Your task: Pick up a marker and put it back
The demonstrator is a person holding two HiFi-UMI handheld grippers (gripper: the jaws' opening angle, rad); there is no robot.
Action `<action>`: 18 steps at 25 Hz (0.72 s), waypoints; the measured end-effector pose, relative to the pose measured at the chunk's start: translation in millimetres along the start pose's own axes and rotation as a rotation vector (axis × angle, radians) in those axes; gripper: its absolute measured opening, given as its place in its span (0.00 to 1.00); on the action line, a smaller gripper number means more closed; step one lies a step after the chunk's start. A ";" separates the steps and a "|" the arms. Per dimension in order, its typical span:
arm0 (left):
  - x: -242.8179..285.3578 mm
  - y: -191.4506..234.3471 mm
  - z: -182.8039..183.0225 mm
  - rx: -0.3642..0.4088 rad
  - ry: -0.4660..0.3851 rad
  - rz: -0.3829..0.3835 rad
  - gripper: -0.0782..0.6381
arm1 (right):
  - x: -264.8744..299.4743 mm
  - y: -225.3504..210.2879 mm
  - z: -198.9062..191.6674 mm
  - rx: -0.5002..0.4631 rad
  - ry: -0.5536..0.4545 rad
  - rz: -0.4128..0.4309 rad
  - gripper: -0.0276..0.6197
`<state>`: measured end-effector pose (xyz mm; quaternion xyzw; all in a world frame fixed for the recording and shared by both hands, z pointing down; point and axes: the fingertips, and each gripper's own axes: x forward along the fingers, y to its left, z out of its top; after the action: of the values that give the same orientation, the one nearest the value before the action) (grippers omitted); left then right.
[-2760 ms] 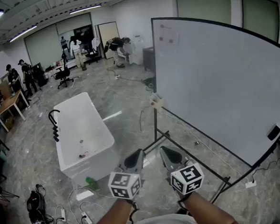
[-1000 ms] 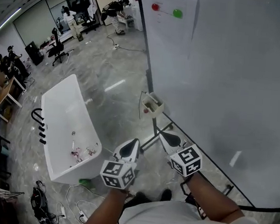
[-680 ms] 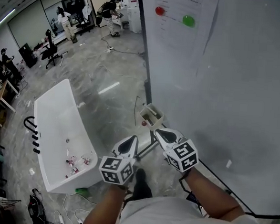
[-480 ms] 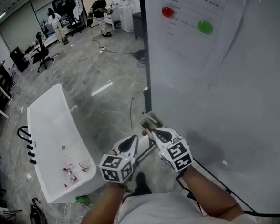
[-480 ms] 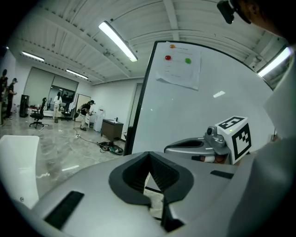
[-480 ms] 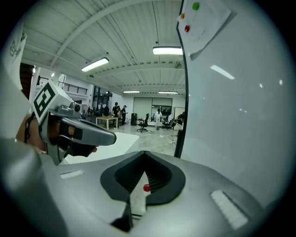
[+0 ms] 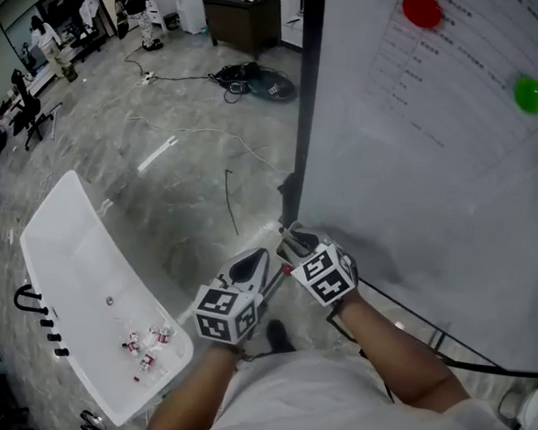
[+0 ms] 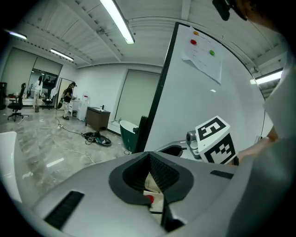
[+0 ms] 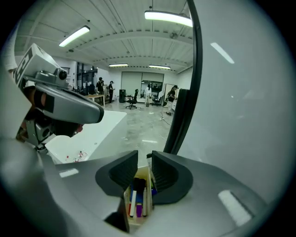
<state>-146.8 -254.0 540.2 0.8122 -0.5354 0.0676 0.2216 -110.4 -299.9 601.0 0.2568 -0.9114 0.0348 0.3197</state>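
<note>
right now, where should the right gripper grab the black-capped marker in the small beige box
Probably grip the black-capped marker by its cap end, down through the open top of the small beige box: it stands packed among other markers, so only that end is free. The right gripper, jaws just opened with nothing between them, faces it.

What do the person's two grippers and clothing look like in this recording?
The left gripper and right gripper have light grey moulded bodies with dark ribbed pads. Each carries a white cube printed with black square markers. The person wears a pale short-sleeved shirt.
</note>
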 end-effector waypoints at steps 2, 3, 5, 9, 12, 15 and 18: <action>9.1 12.9 0.1 -0.004 0.010 -0.020 0.11 | 18.6 -4.3 -1.5 -0.025 0.040 -0.023 0.19; 12.6 18.0 -0.2 -0.007 0.015 -0.030 0.11 | 26.0 -5.8 -3.3 -0.041 0.059 -0.035 0.19; 17.8 25.9 -1.0 -0.015 0.025 -0.049 0.11 | 38.1 -7.6 -8.8 -0.087 0.097 -0.060 0.20; 22.5 35.0 -3.8 -0.025 0.045 -0.080 0.11 | 55.5 -7.6 -19.3 -0.183 0.159 -0.097 0.20; 22.7 39.2 -4.8 -0.032 0.050 -0.090 0.11 | 61.3 -10.1 -21.7 -0.174 0.167 -0.115 0.17; 21.3 40.7 -3.4 -0.031 0.047 -0.096 0.11 | 59.8 -14.6 -21.7 -0.167 0.161 -0.131 0.14; 17.6 40.3 -0.8 -0.026 0.039 -0.095 0.11 | 49.7 -17.7 -14.7 -0.162 0.119 -0.149 0.14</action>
<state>-175.6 -281.7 558.6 0.8323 -0.4925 0.0657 0.2457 -126.4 -334.1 640.7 0.2946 -0.8689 -0.0475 0.3948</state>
